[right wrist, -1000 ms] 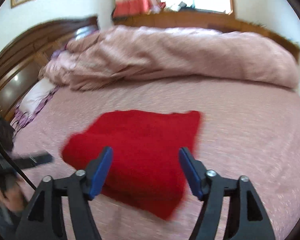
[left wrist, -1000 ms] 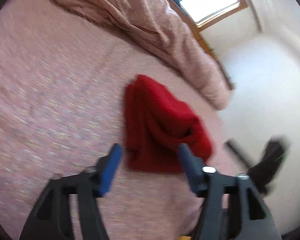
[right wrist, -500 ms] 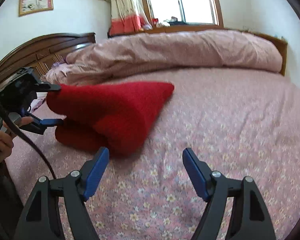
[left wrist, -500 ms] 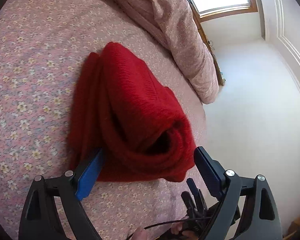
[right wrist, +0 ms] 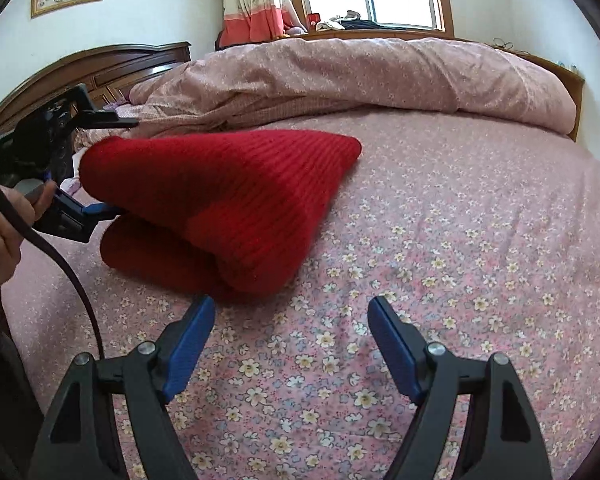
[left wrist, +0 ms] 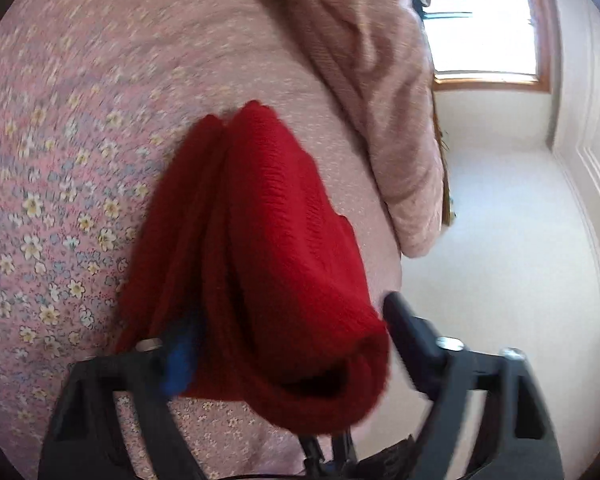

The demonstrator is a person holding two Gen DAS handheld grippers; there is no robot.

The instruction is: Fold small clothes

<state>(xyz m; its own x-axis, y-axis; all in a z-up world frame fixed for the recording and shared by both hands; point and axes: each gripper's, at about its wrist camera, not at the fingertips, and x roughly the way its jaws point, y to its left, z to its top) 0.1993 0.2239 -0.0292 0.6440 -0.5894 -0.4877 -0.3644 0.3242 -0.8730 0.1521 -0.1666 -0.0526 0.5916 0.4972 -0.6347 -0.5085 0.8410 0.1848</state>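
Here, in the left wrist view, I see the red knit garment [left wrist: 256,248] lying on the floral bed sheet [left wrist: 60,160], doubled over so that a rolled fold faces the camera. I judge it lies near the bed's edge to keep both tools within reach. The left tongs [left wrist: 284,344] straddle that fold: one blue finger is buried under the upper layer, the other stands outside it on the far side. The jaws are closing around the fold, but I cannot confirm that the pads press it yet; I read them as released.

In the right wrist view, the same garment [right wrist: 228,200] sits on the sheet beside the bunched duvet [right wrist: 340,76]. The left tongs [right wrist: 100,168], carried in a hand [right wrist: 0,224], enter its raised edge. The right tongs [right wrist: 292,332] hang just short of the garment, spread wide, holding nothing and touching nothing.
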